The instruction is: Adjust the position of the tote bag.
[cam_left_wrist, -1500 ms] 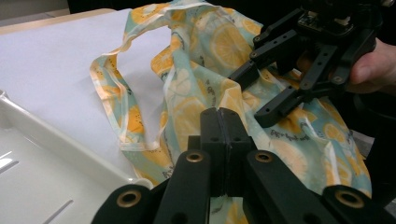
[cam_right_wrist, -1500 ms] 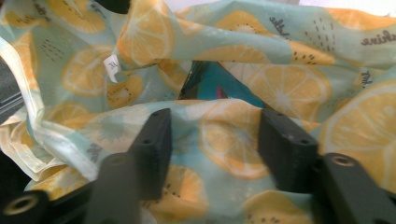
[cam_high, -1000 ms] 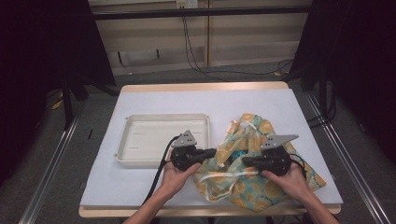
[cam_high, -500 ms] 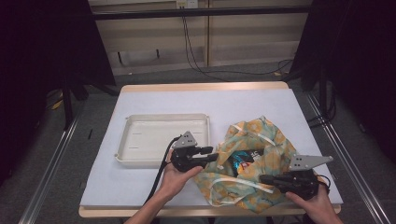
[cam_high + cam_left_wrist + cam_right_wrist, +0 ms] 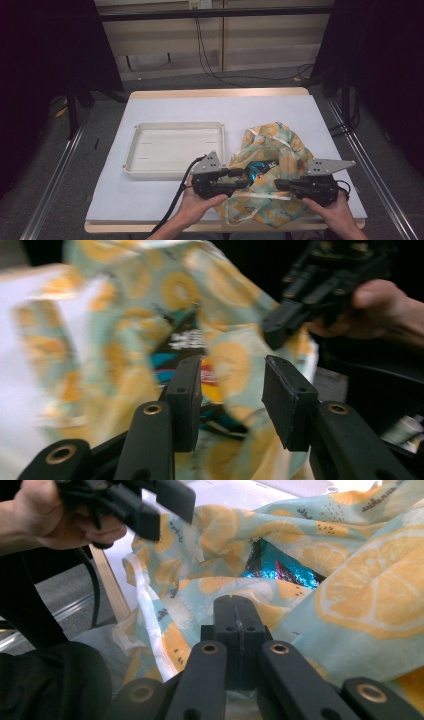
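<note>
A white-topped counter stood in a dim room with cables along the far wall. On it sat a shallow white tray and, just to its right, a lemon-print cloth bag with a shiny packet inside. The left gripper hovered at the bag's mouth, its jaws spread, having just been opening. The right gripper pinched the bag's near edge, jaws pressed together.

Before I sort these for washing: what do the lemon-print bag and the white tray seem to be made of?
Lemon-print bag: thin woven cloth, matte, likely cotton or polyester; it crumples in soft folds. White tray: probably moulded plastic, smooth with slight sheen; rigid raised rim, rounded corners.
</note>
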The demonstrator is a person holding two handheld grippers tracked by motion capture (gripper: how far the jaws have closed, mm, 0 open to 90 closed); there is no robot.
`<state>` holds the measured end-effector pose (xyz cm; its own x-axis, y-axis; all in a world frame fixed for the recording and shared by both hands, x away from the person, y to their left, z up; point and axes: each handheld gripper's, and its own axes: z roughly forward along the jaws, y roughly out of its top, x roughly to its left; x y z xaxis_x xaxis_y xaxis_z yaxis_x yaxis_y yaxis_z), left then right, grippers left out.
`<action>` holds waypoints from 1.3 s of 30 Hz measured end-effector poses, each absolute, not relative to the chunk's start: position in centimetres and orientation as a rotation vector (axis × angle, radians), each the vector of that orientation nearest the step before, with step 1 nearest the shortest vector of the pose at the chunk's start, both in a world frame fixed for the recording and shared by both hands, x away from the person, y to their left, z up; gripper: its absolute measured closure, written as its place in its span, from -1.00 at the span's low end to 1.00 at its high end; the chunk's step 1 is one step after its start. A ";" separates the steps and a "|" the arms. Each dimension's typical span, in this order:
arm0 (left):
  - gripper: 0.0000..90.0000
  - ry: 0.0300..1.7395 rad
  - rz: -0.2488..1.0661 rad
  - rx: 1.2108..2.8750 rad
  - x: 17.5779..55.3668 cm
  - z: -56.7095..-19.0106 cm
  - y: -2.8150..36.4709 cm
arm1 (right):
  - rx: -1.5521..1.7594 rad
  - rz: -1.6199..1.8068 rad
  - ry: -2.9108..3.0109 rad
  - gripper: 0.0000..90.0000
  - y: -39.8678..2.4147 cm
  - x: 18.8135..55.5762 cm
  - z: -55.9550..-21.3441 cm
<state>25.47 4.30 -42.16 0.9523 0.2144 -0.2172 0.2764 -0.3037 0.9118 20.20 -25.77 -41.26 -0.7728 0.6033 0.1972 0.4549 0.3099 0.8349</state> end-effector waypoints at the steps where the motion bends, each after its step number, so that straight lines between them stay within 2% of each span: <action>1: 0.32 0.345 -0.070 1.907 25.4 -42.3 3.9 | 0.984 1.461 2.416 1.00 -25.7 20.2 -41.3; 5: 0.11 0.339 -0.124 1.938 25.5 -43.5 2.6 | 0.995 1.467 2.405 1.00 -25.9 20.3 -41.3; 9: 0.01 0.329 -0.131 1.976 25.3 -44.4 1.8 | 1.006 1.490 2.371 0.88 -26.4 20.6 -40.9; 13: 0.00 0.304 -0.146 1.990 24.9 -44.5 1.4 | 0.986 1.512 2.346 0.64 -26.4 21.3 -40.0; 17: 0.06 0.296 -0.161 1.999 24.7 -44.7 1.0 | 0.975 1.566 2.315 0.28 -25.6 22.8 -38.7; 19: -0.03 0.303 -0.160 1.998 24.6 -44.7 0.8 | 0.954 1.564 2.329 0.26 -24.9 24.0 -38.3; 22: -0.03 0.292 -0.148 2.009 24.5 -44.7 0.8 | 0.937 1.515 2.362 0.19 -23.6 26.2 -38.3; 23: 0.04 0.285 -0.158 2.008 24.4 -44.7 0.8 | 0.934 1.498 2.386 0.17 -23.1 26.9 -38.4; 26: 0.55 0.265 -0.169 2.010 24.4 -44.7 0.9 | 0.940 1.443 2.422 0.13 -22.0 28.6 -39.1; 29: 0.91 0.245 -0.191 1.997 24.4 -44.6 1.1 | 0.938 1.401 2.457 0.09 -21.4 29.5 -39.8; 31: 0.99 0.241 -0.204 1.989 24.2 -44.4 1.1 | 0.929 1.371 2.483 0.05 -21.2 29.7 -40.4; 39: 1.00 0.161 -0.217 1.985 22.8 -43.5 0.2 | 0.929 1.293 2.472 -0.20 -21.2 30.6 -41.3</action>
<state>22.76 0.23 -43.50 0.9742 0.0149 -0.2250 0.2111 -0.4104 0.8871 30.63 -21.18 -41.33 -0.7821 0.6139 0.1072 0.4380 0.4192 0.7952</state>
